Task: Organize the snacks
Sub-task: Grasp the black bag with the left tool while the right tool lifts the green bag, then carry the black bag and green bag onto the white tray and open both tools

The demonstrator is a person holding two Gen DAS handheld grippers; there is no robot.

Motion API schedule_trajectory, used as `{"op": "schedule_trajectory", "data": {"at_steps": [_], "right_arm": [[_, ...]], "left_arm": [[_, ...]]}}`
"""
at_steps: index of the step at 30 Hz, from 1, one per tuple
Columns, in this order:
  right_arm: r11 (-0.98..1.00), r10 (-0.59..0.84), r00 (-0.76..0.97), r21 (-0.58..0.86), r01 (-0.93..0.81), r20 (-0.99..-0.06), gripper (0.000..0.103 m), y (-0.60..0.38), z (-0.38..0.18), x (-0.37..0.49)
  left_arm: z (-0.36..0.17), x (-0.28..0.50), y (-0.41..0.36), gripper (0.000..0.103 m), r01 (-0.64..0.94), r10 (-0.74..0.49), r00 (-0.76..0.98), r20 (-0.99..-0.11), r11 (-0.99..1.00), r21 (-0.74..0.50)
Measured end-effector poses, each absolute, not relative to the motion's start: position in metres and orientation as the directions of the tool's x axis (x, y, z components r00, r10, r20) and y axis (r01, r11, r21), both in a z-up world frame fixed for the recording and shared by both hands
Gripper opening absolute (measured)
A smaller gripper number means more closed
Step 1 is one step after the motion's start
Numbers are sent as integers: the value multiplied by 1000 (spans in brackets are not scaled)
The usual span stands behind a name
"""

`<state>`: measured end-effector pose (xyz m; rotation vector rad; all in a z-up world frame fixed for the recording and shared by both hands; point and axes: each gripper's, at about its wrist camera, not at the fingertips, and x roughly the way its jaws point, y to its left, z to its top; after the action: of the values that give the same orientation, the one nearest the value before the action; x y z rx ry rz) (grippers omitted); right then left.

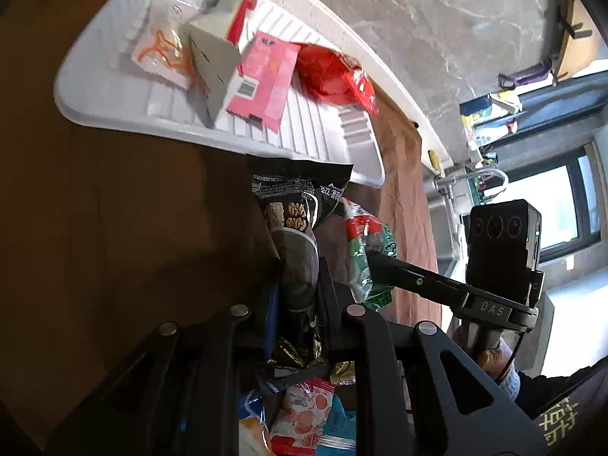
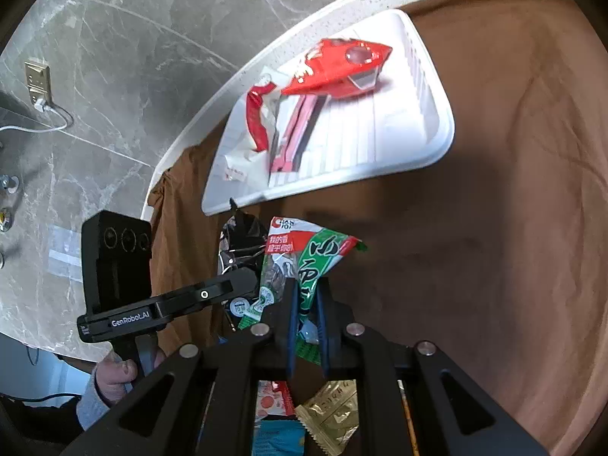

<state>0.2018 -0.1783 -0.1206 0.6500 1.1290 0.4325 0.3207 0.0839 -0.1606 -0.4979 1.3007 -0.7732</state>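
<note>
Hiding behind the white carton (image 1: 212, 64), tray (image 1: 95, 91) snacks

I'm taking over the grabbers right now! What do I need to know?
Left gripper: shut on the black snack packet.
Right gripper: shut on the green and red snack packet.
Both packets are held up in front of the white tray, over the brown cloth.
Done: four snacks lie in the tray, among them the pink packet and the red packet.
Left: place both held packets, then the loose snacks below the grippers.
</note>
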Motion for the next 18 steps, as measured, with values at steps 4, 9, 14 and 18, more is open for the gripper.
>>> {"op": "schedule_trajectory", "data": {"at_steps": [4, 9, 14, 18], "right_arm": [[719, 643, 380, 695, 1, -665, 11, -179, -116, 203], [710, 649, 387, 704, -1, -655, 11, -175, -113, 204], [701, 662, 385, 713, -15, -643, 11, -172, -108, 208], [698, 668, 389, 715, -30, -635, 11, -171, -103, 216]], "left_arm": [[-157, 321, 92, 15, 218, -758, 90, -646, 648, -730], [-152, 322, 102, 15, 211, -771, 110, -628, 635, -743], [-144, 327, 114, 14, 186, -799, 121, -589, 601, -777], [-135, 337, 128, 14, 159, -827, 144, -543, 561, -813]]}}
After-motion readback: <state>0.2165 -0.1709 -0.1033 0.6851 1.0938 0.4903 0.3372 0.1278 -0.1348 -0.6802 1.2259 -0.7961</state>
